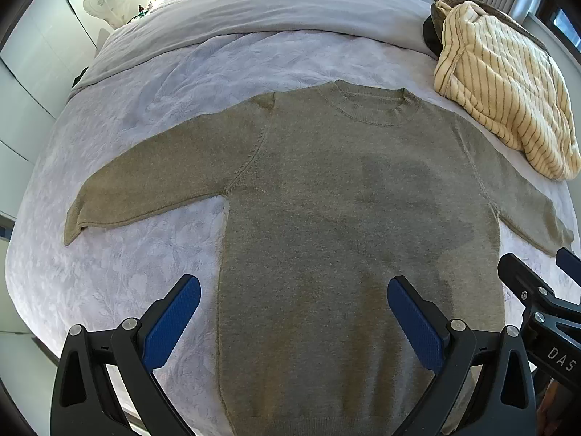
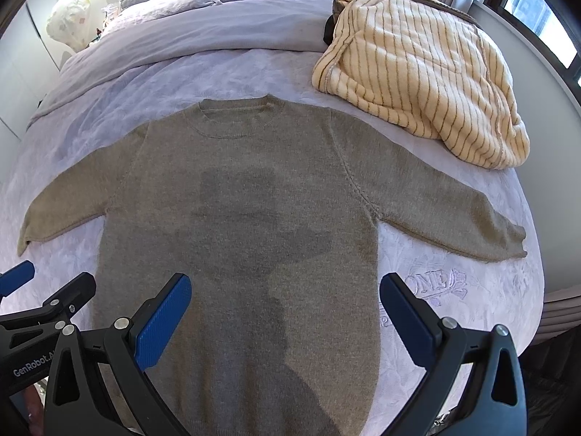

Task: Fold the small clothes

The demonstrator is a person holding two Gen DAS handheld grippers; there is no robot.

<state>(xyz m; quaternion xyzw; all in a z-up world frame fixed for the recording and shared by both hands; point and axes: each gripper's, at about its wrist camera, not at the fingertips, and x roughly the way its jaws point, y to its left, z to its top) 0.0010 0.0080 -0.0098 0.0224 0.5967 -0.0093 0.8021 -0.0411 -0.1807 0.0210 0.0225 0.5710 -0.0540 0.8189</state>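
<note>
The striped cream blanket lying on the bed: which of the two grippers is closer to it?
Right, by my judgement. The right gripper hangs over the sweater's right half, on the same side as the striped blanket. The left gripper hangs over the sweater's left edge, further away.

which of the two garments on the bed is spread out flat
The plain olive-grey sweater, sleeves stretched out on the bedspread. The cream striped garment beside it lies in a crumpled heap.
</note>
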